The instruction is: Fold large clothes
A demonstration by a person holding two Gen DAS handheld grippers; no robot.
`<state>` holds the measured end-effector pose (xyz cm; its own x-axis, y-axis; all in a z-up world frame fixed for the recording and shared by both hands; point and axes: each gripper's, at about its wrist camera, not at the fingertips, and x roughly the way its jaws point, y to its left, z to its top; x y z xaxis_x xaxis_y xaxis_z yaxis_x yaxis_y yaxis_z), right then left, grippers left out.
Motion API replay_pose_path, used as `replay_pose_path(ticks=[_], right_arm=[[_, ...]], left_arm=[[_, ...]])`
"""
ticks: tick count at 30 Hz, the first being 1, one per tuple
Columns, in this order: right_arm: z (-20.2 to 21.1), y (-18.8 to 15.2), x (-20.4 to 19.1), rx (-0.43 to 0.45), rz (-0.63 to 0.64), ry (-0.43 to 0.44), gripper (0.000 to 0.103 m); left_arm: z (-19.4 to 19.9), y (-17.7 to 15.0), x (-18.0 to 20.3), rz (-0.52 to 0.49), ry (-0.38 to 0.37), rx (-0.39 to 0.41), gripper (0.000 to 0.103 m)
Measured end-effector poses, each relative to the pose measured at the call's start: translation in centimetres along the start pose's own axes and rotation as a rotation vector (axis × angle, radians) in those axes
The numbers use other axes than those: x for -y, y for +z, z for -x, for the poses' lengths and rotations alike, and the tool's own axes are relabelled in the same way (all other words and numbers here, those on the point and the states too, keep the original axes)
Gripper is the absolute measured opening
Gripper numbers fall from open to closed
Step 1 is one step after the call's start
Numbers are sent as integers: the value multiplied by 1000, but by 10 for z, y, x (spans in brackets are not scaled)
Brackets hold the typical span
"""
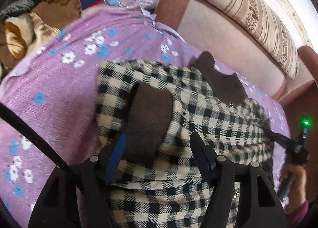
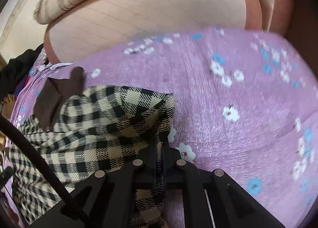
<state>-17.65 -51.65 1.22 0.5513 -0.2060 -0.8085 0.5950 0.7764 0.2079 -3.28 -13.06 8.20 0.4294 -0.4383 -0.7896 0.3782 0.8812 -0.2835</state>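
A black-and-cream checked jacket with a brown ribbed cuff and brown collar lies bunched on a purple flowered sheet. My left gripper is open, its fingers either side of the cuff and a fold of checked cloth. My right gripper is shut on an edge of the checked jacket, which drapes to the left of it. The brown collar shows at the far left in the right wrist view. The right gripper with its green light shows at the right edge of the left wrist view.
A pink sofa backrest with a striped cushion runs behind the purple flowered sheet. A pile of other clothes lies at the far left. A black cable crosses the lower left.
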Motion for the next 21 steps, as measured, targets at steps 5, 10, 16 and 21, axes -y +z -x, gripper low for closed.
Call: replay_pose_path(ticks=[5, 10, 16, 21], right_arm=[[56, -18, -5, 16, 27, 26, 52], [37, -54, -42, -70, 235, 10, 47], [32, -56, -36, -70, 209, -108, 45], [63, -73, -36, -63, 255, -74, 47]], left_arm=[[18, 3, -6, 41, 17, 78, 76], [-15, 2, -3, -21, 155, -6, 77], [-38, 3, -13, -1, 162, -49, 77], [-30, -1, -18, 13, 161, -47, 77]])
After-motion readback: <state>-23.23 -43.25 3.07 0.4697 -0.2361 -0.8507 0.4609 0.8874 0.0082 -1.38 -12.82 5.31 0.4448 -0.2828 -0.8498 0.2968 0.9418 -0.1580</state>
